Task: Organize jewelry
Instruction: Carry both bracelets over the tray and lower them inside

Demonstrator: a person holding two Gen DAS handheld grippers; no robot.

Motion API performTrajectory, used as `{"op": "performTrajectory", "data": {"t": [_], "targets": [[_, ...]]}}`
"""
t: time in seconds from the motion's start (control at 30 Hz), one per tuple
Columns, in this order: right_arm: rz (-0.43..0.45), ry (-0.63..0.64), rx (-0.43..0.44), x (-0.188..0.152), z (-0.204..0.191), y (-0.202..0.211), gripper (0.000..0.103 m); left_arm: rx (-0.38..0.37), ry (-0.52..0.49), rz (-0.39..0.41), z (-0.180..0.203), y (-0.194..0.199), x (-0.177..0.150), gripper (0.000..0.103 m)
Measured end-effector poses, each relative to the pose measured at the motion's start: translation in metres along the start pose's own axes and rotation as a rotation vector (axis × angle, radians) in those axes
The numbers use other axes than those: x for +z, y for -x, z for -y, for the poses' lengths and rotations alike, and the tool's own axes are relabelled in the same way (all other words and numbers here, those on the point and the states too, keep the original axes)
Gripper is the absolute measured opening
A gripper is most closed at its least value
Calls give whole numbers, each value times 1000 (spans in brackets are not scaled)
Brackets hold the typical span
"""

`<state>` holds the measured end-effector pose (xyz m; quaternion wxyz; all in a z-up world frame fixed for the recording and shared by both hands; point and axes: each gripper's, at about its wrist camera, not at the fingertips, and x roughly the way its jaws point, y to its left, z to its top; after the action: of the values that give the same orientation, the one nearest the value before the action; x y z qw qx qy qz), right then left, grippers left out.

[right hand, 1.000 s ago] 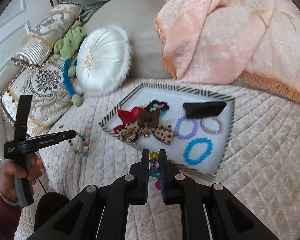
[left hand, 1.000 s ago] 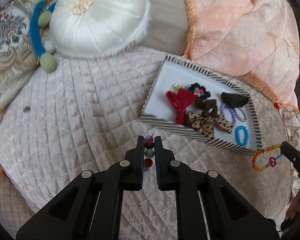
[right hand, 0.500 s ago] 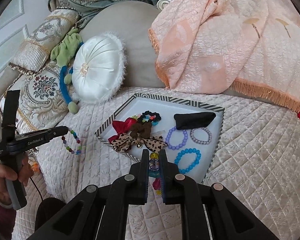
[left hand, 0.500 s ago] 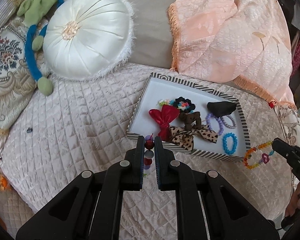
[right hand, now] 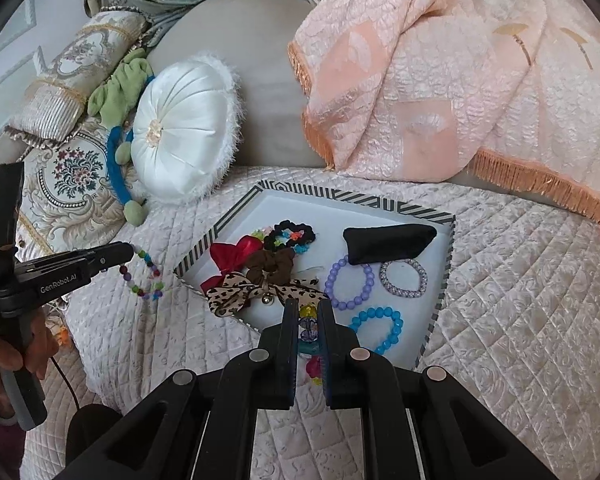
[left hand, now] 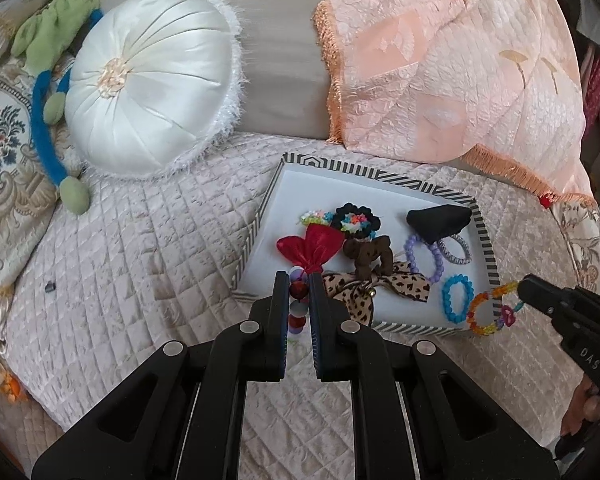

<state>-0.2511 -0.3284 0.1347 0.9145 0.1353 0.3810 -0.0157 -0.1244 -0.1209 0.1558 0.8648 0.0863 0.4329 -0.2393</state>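
A white tray with a striped rim (left hand: 380, 178) (right hand: 340, 196) lies on the quilted bed. It holds a red bow (left hand: 316, 242), a leopard bow (right hand: 235, 294), scrunchies, a black pouch (right hand: 388, 242), and purple (right hand: 350, 284), blue (right hand: 376, 330) and silver bracelets. My left gripper (left hand: 298, 292) (right hand: 119, 256) is shut on a multicoloured bead bracelet (left hand: 297, 290) (right hand: 143, 276), hanging just off the tray's left corner. My right gripper (right hand: 308, 312) (left hand: 528, 284) is shut on a rainbow bead bracelet (right hand: 308, 322) (left hand: 492, 312) above the tray's near edge.
A round white cushion (left hand: 151, 92), a green and blue plush toy (left hand: 47, 80) and embroidered pillows (right hand: 67, 184) sit behind and left of the tray. A fringed peach blanket (left hand: 452, 60) drapes at the back right. A hand (right hand: 3, 356) grips the left tool's handle.
Both grippers have carried their bracelets closer to the tray. The left one rose and moved toward the tray's corner; the right one came in over the near edge.
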Motion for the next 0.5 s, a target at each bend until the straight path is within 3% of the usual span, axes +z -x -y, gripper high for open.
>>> {"op": "performTrajectory", "data": {"t": [0.5], "targets": [[-46, 2, 60, 13, -7, -41, 9, -38, -22, -16, 45, -34, 45, 8]]}}
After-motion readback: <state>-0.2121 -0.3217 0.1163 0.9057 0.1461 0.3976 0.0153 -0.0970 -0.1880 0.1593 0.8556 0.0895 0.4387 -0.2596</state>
